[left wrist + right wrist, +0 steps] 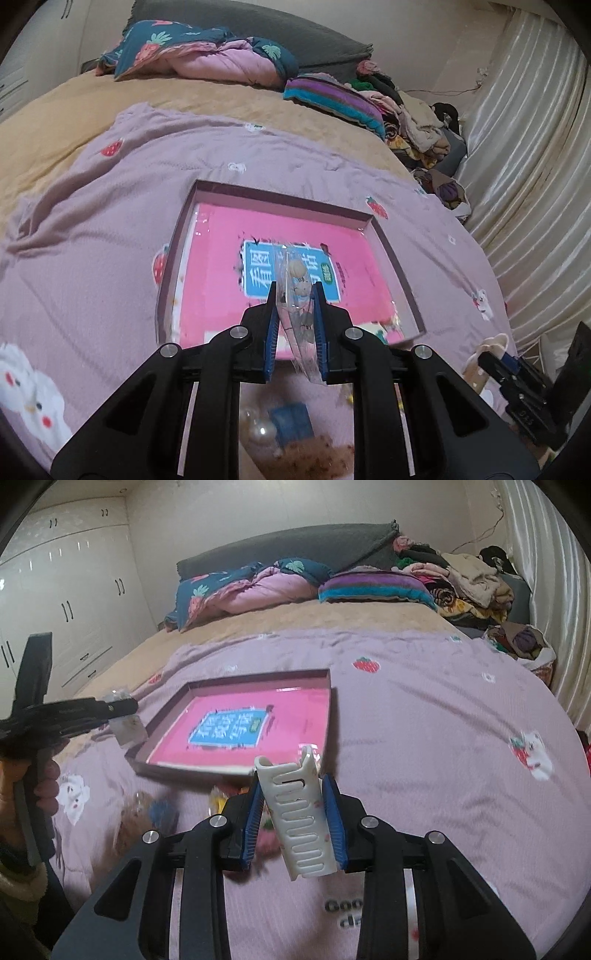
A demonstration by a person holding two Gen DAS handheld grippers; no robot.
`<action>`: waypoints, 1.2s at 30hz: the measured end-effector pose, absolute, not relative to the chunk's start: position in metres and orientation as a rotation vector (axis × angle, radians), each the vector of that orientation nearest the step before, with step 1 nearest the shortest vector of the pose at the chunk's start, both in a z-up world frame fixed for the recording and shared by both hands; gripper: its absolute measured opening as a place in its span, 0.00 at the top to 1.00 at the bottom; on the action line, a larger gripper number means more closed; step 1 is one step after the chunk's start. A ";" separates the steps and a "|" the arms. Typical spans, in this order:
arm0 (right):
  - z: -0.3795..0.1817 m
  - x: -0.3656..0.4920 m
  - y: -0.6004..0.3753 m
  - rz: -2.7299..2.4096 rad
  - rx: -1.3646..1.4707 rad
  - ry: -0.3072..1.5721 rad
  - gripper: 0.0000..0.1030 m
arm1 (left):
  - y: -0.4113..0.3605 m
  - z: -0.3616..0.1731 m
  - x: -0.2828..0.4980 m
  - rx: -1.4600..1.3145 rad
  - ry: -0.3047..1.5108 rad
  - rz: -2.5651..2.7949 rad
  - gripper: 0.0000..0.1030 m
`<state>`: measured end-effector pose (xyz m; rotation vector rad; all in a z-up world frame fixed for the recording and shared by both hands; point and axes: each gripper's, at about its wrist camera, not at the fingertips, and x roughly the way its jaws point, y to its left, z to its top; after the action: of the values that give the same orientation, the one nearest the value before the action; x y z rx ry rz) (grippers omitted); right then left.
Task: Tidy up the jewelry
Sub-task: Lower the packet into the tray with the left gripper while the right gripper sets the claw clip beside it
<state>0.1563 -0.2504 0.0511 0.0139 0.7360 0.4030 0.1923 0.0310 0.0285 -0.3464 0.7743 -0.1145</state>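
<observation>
Jaws grip a clear packet and white clip; tray holds pink book.

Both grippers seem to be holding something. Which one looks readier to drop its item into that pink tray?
Probably the left gripper: its clear packet already hangs over the tray. The right gripper, holding the white hair clip, sits short of the rim.
</observation>
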 end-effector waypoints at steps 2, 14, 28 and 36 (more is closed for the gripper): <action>0.055 0.168 -0.245 0.409 0.018 0.731 0.70 | 0.034 0.025 0.199 -0.345 0.780 -0.108 0.91; 0.064 0.236 -0.207 0.438 0.014 0.721 0.70 | 0.046 -0.009 0.232 -0.348 0.822 -0.090 0.91; 0.010 0.275 -0.184 0.435 0.029 0.821 0.70 | 0.045 -0.041 0.250 -0.316 0.920 -0.091 0.80; 0.006 0.273 -0.186 0.442 0.028 0.816 0.54 | 0.064 -0.035 0.239 -0.332 0.904 -0.051 0.49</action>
<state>0.2728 -0.1859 0.0056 0.0278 0.8164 0.4422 0.2391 0.0636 -0.0346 -0.3325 0.9038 -0.0512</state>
